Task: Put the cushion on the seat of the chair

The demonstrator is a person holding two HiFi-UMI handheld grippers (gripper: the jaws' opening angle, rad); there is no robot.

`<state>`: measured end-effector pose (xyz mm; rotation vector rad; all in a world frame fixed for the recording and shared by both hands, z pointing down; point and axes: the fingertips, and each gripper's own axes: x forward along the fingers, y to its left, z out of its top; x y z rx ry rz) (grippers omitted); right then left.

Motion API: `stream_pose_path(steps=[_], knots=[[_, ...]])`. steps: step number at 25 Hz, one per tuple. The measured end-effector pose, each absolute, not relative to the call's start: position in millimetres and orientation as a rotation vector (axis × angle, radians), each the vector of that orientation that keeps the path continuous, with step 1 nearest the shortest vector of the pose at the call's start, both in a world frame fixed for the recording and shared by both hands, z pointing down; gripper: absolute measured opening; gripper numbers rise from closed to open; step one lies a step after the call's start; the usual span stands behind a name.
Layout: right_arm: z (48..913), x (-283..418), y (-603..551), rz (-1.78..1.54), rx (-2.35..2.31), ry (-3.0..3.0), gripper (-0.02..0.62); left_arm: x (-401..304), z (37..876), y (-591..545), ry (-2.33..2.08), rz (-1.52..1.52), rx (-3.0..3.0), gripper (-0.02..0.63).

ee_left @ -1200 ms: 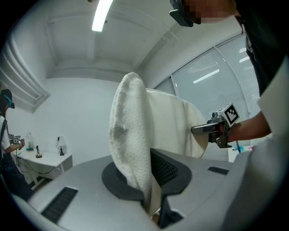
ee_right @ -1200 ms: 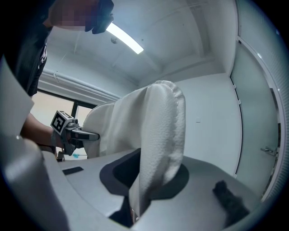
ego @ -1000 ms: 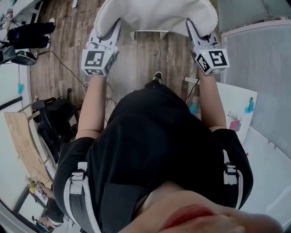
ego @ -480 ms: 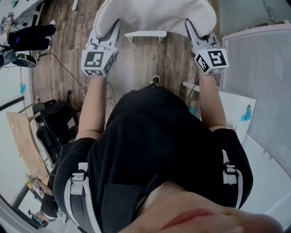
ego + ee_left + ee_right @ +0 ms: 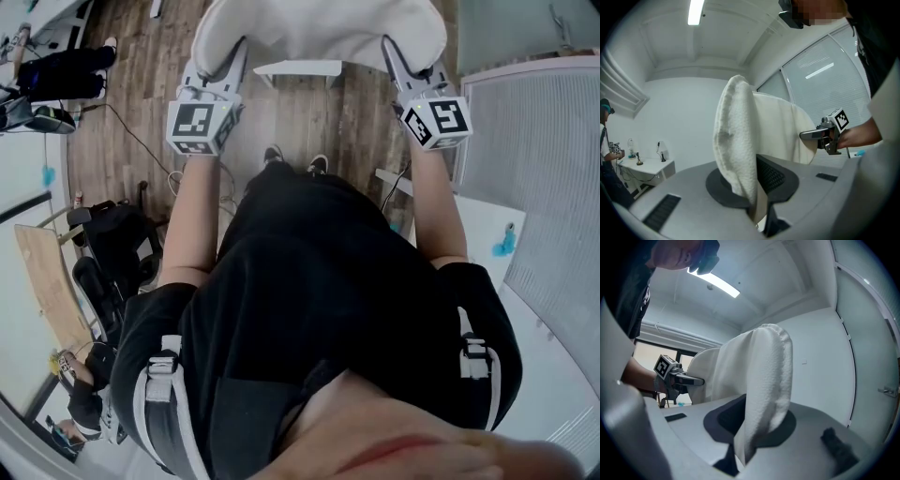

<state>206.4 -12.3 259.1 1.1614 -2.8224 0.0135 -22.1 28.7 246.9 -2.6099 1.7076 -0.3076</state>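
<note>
**Cushion carried up to the chair, both grips firm**

Over the last second the person has stepped forward. Both shoes now show on the wooden floor where only one showed before. A white flat edge, which I take to be the front of the chair seat, has come out from under the cushion's near rim. The grippers themselves sit at nearly the same place in the head view, so the move was mostly a walk, not a reach.

The cushion, white and fleecy, hangs in the air between the two tools, above and just beyond that edge and not yet resting on it. The left gripper is clenched on the cushion's left border, and its own view shows the fabric pinched deep between the jaws. The right gripper is likewise clamped on the right border, with the fleece folded into its jaws.

My reading is that the carry is nearly over, and lowering onto the seat and letting go are what remain.

No box, bin or tray can be made out in any view, so there are no contents to report
</note>
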Motion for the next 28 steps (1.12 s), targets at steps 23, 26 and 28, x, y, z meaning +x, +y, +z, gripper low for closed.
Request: stream_pose_path(steps=[23,26,28], knots=[[267,181,-91,-0.006,1.216,-2.782,0.058,-50,261,-63,1.653,-0.277,-2.669,0.058],[272,172,-110,0.011,1.234,-2.766,0.058,-60,266,-86,1.636,-0.282,-2.687,0.058],[273,156,-125,0.016,1.242,-2.751,0.058,-76,269,-104,1.625,-0.279,-2.704,0.058]])
